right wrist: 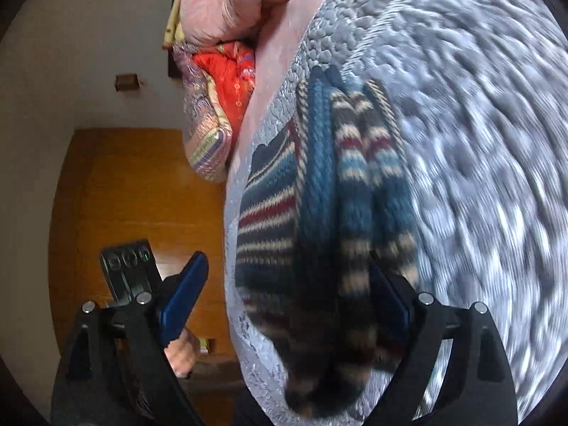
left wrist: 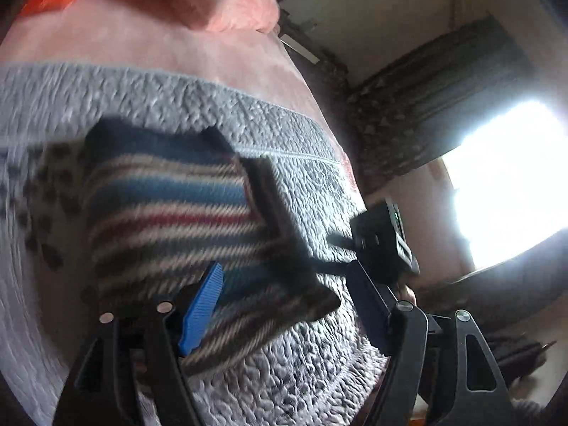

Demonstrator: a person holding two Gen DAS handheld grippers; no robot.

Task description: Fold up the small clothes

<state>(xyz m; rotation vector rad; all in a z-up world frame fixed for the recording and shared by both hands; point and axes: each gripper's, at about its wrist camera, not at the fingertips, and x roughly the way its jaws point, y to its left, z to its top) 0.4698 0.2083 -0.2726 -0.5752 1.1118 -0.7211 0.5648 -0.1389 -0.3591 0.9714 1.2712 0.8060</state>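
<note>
- Grey quilted bedspread (left wrist: 277, 117) covers the bed under both grippers; motion blur smears its pattern.
- Left gripper (left wrist: 284, 305) has fingers wide apart over the striped knit garment (left wrist: 170, 209); right gripper (right wrist: 291, 305) likewise spread, its right finger partly hidden behind blurred cloth.
- Farther off: pink blanket (left wrist: 198, 3); wooden door (right wrist: 142, 191).

Knitted woolly striped garment (right wrist: 319, 191), bumpy quilted cloth bedcover (right wrist: 479, 142), glossy wooden wardrobe (right wrist: 135, 191)
</note>
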